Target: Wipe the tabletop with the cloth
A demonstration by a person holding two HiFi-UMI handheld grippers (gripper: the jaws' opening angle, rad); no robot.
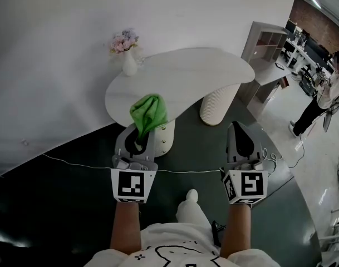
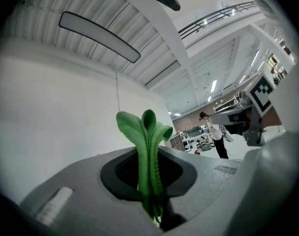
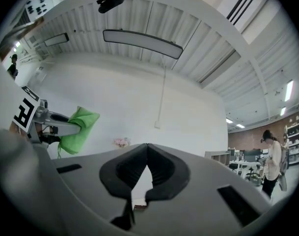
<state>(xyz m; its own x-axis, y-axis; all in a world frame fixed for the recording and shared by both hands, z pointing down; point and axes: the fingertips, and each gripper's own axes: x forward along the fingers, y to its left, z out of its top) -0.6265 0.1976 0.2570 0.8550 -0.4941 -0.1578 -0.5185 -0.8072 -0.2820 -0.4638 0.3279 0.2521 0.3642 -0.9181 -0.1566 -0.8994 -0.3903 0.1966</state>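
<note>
Cloth (image 1: 148,111) clamped in left claw (image 1: 138,139) | right claw (image 3: 147,151) closed, empty

The head view looks steeply down from above, with the surface (image 1: 180,71) at 12 o'clock. Both gripper views tilt up toward wall (image 3: 139,107) and ceiling (image 3: 198,38), sharing the standing person (image 3: 272,156) near 3 o'clock.
</note>
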